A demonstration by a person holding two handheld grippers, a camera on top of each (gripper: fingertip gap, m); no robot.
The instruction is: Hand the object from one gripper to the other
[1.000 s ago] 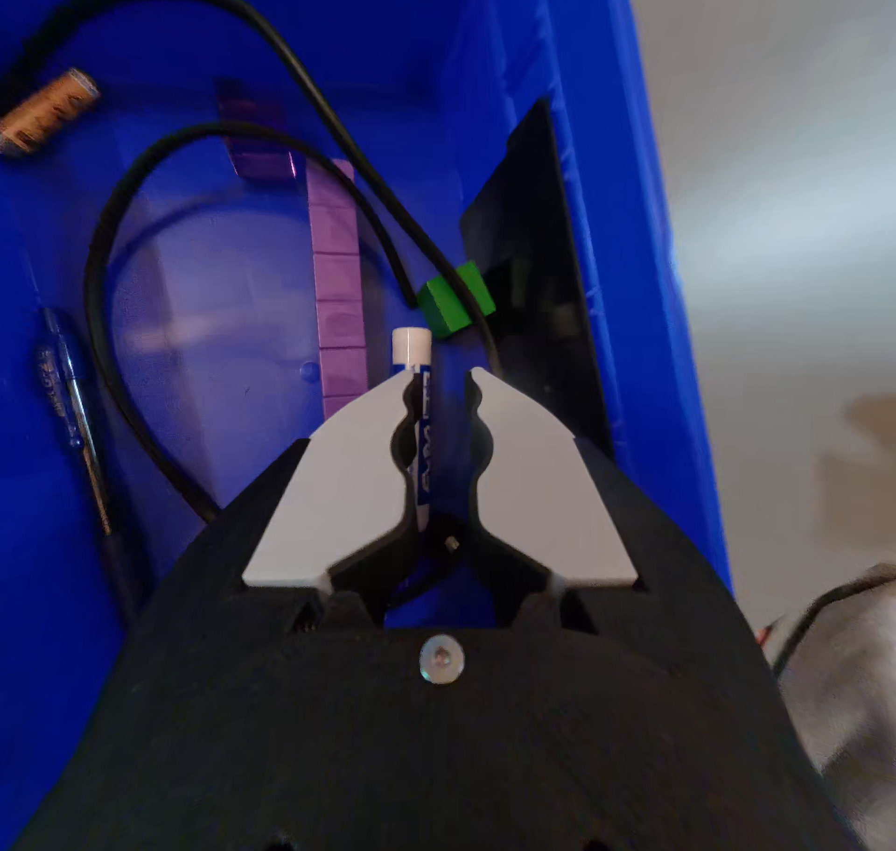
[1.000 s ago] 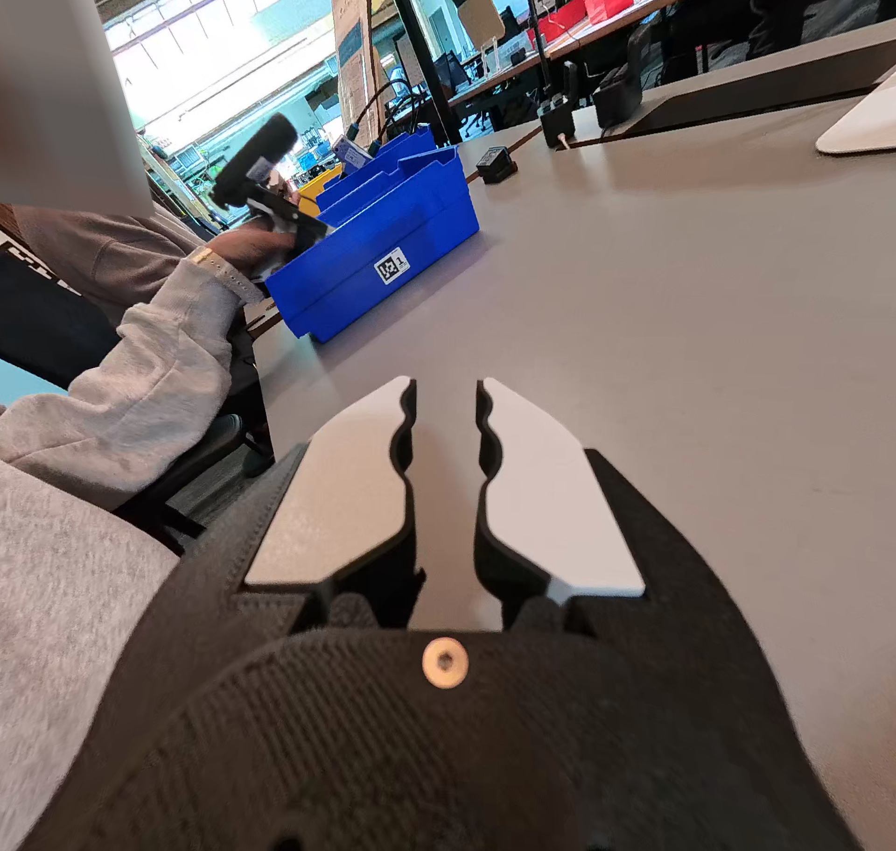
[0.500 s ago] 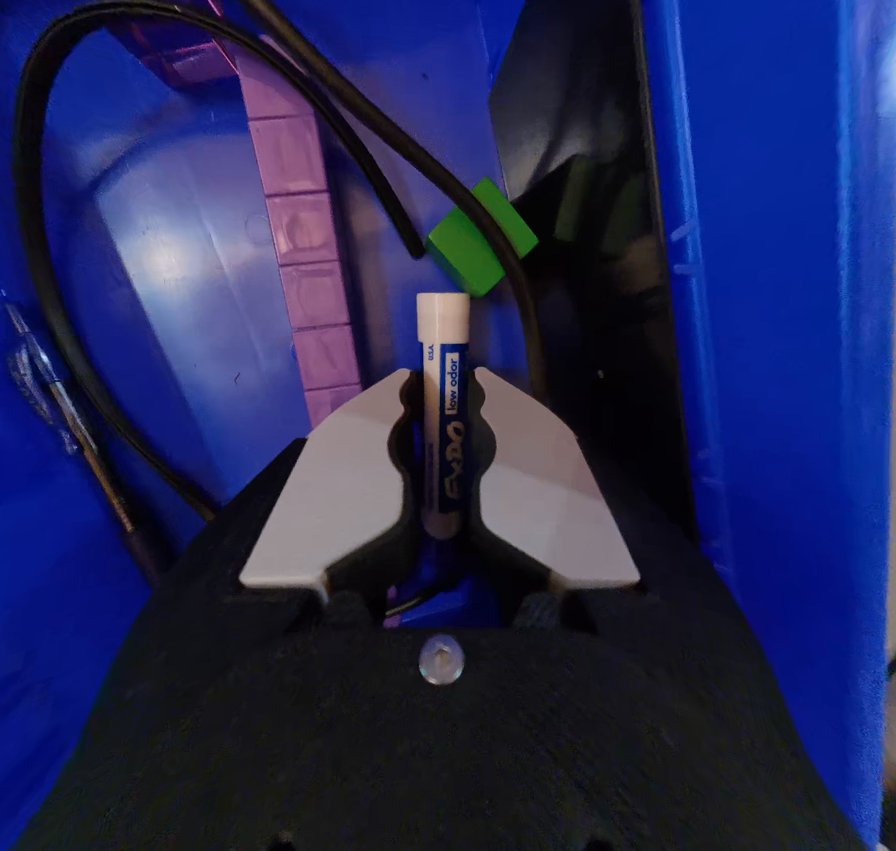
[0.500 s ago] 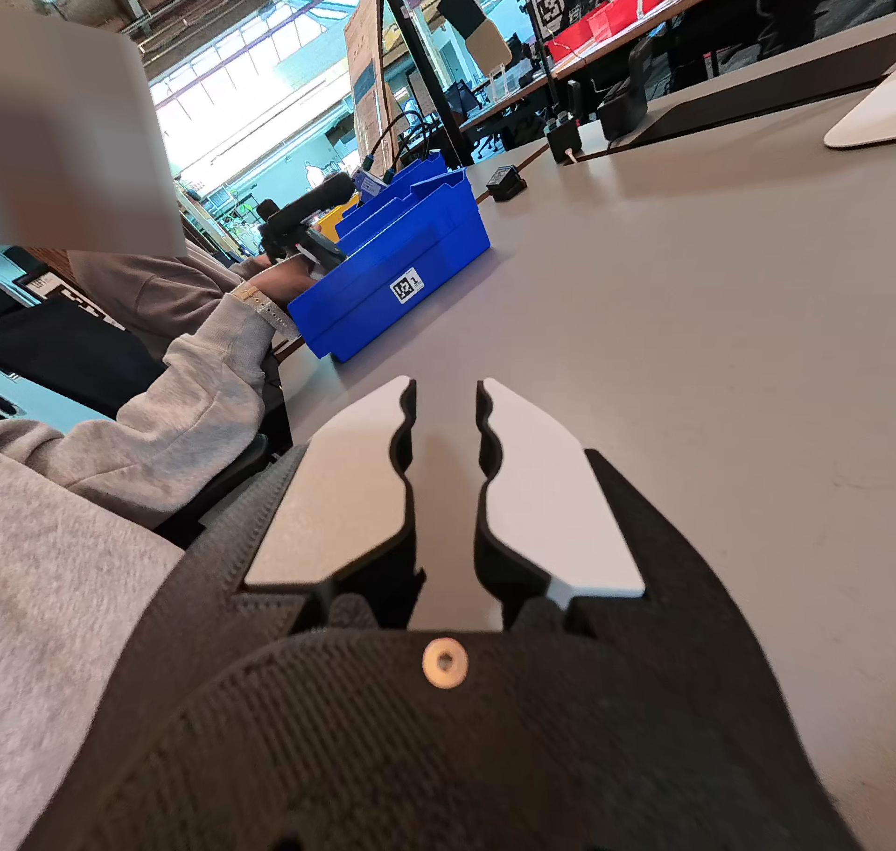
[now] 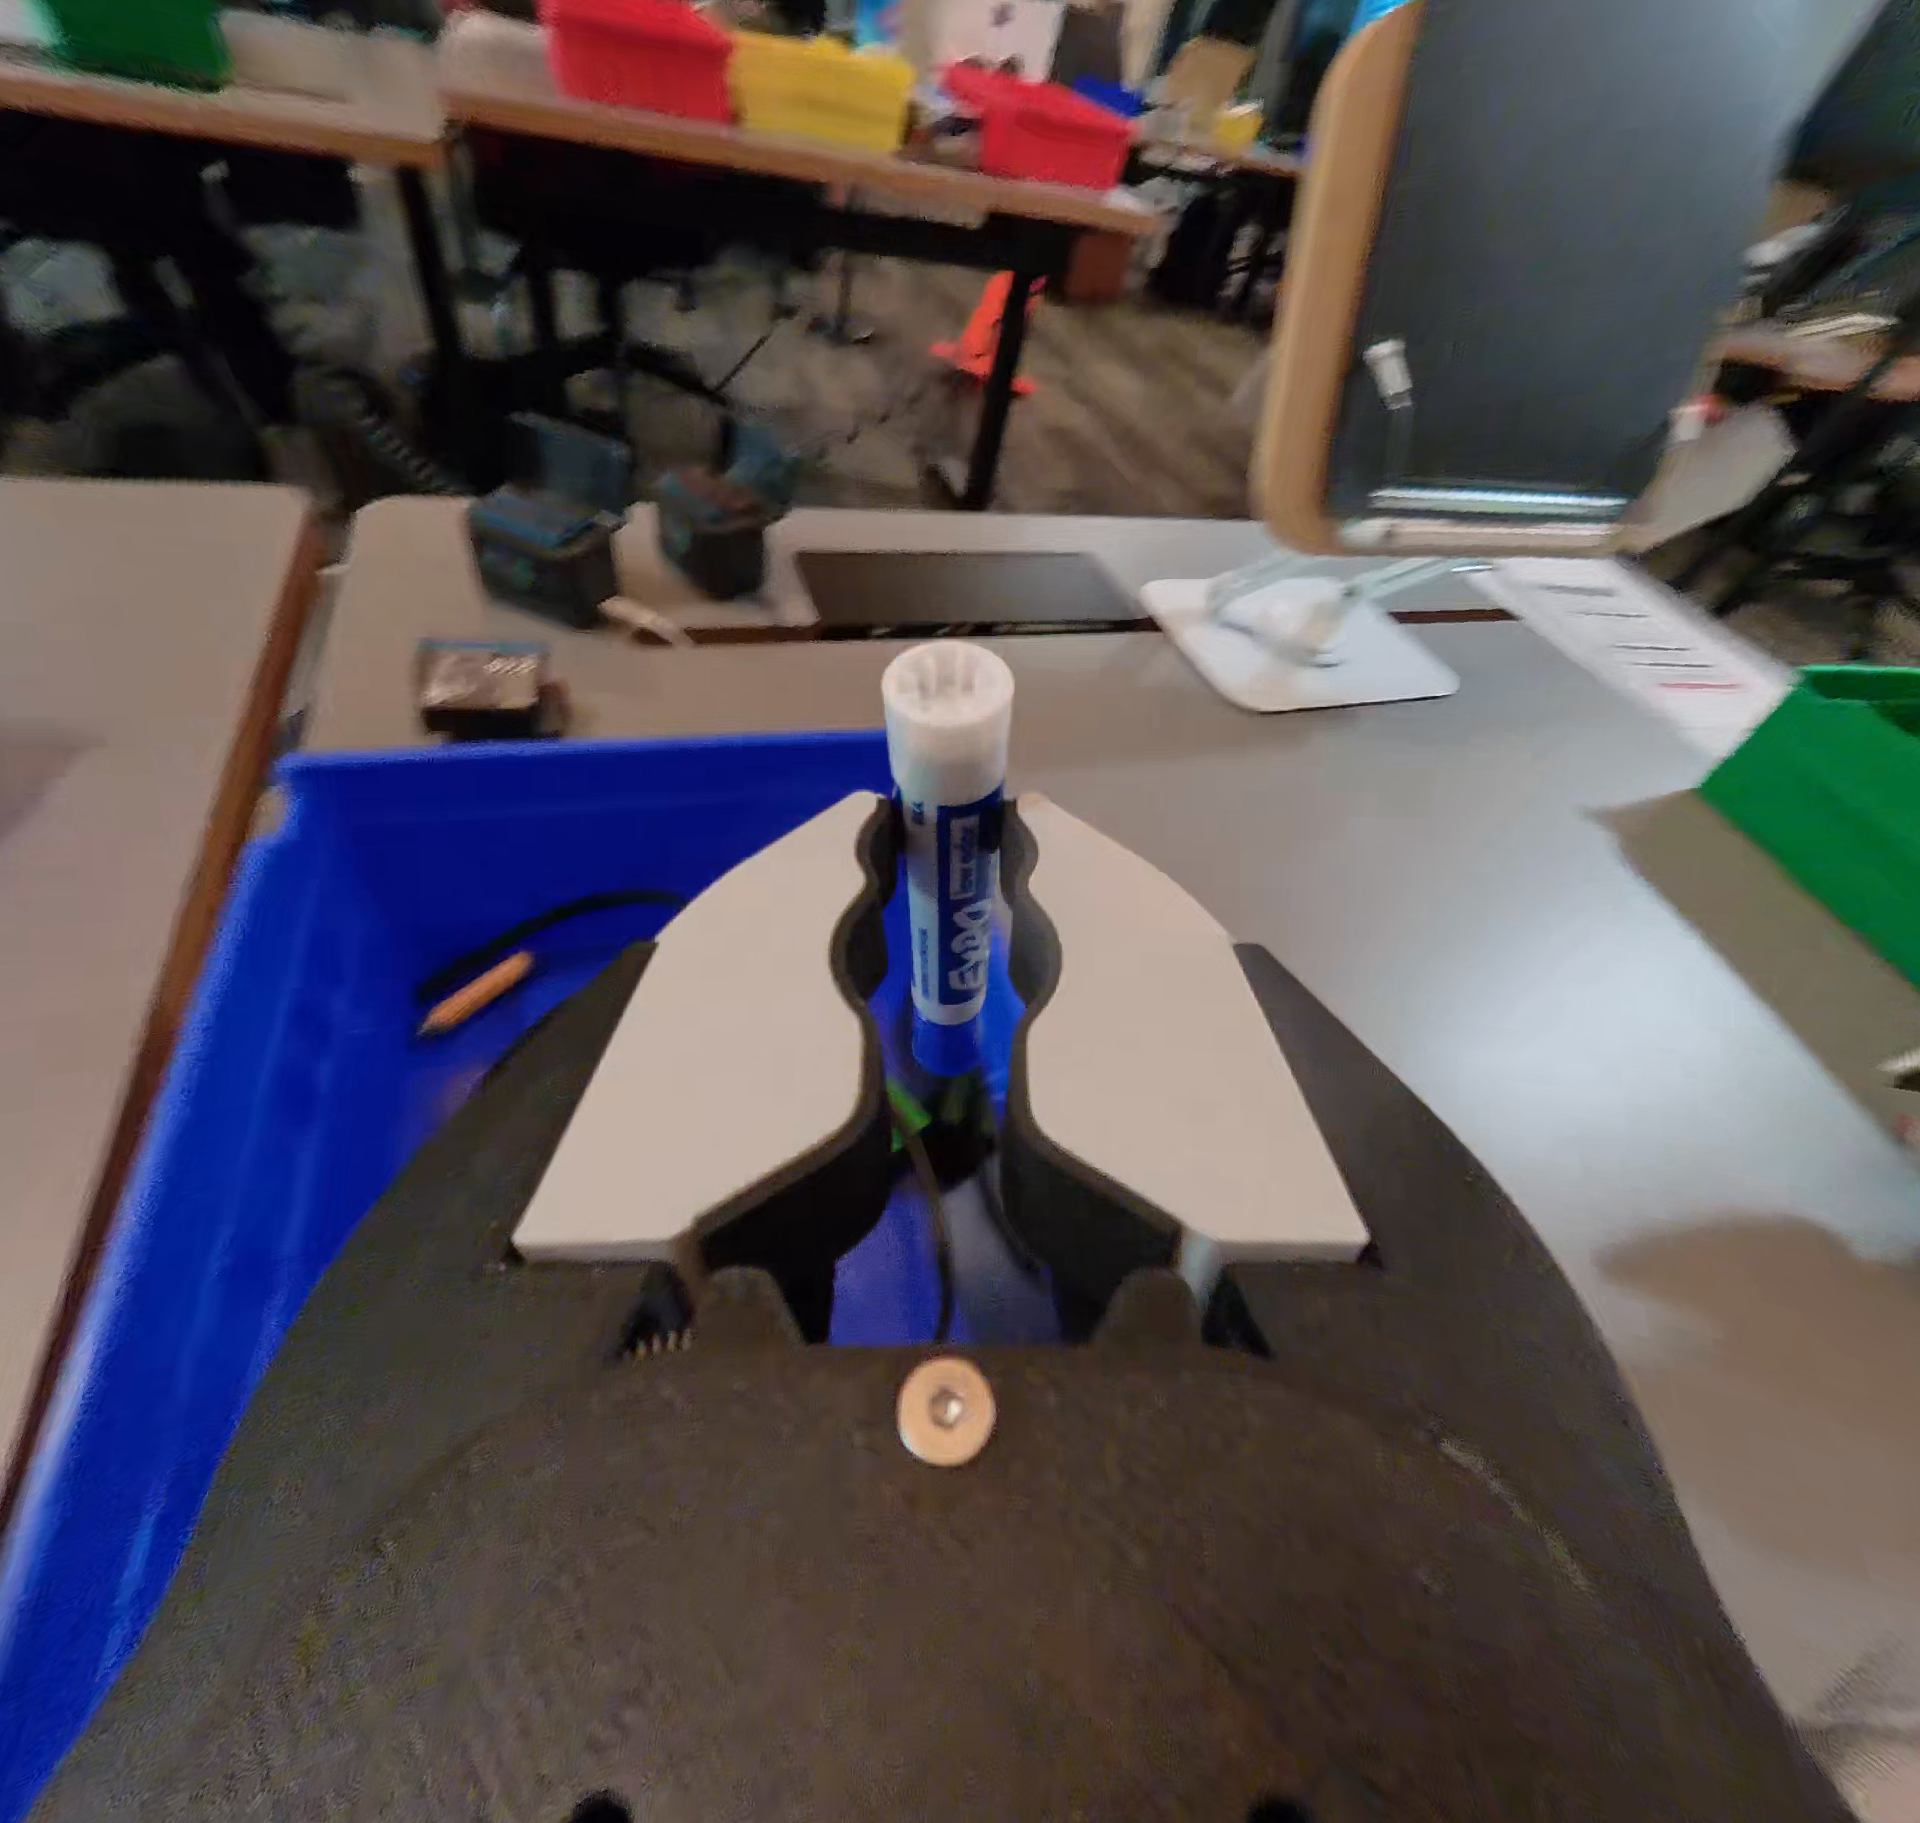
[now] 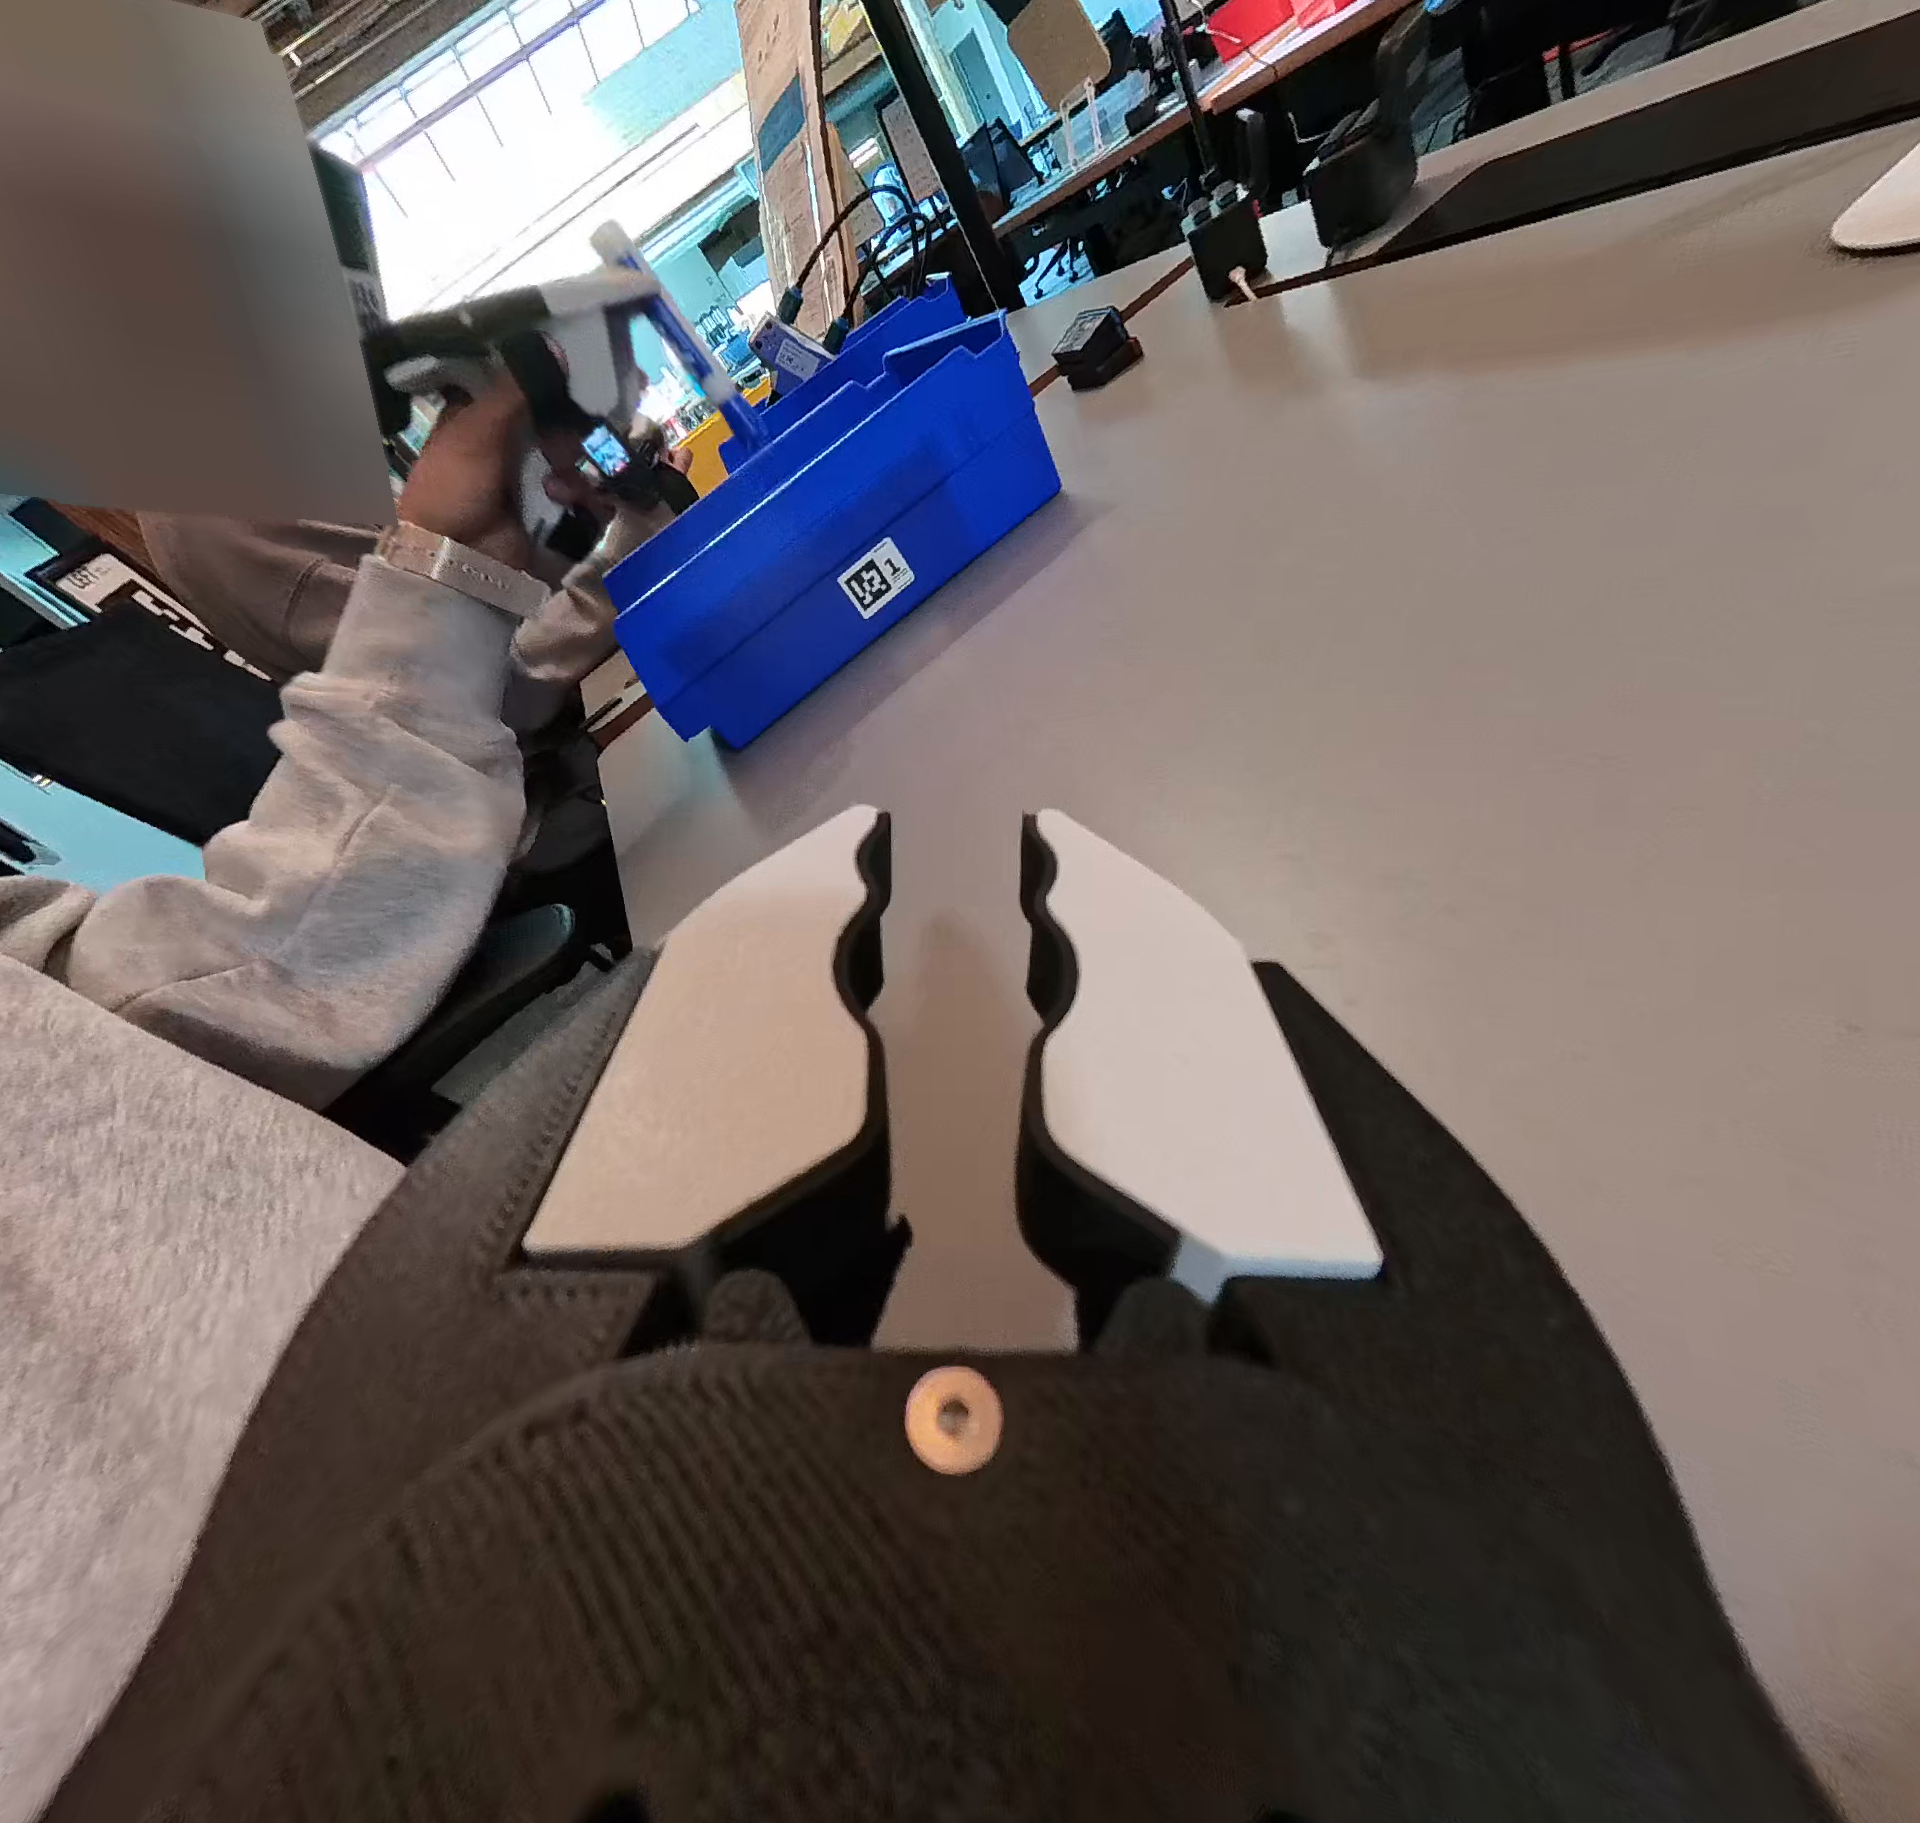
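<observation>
I see one marker [image 5: 948, 900] clamped in my left gripper [image 5: 945, 838] above one blue bin [image 5: 312, 942]; my right gripper [image 6: 956, 828] hangs narrowly parted, empty, over the grey table [image 6: 1455, 630] in a workshop.

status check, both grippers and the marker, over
Left gripper shut on marker, lifted above blue bin. Right gripper open, empty, low over table. Nothing between them.

Pencil [image 5: 476, 992] in bin [image 5: 312, 942]; marker [image 5: 948, 880] above.
</observation>
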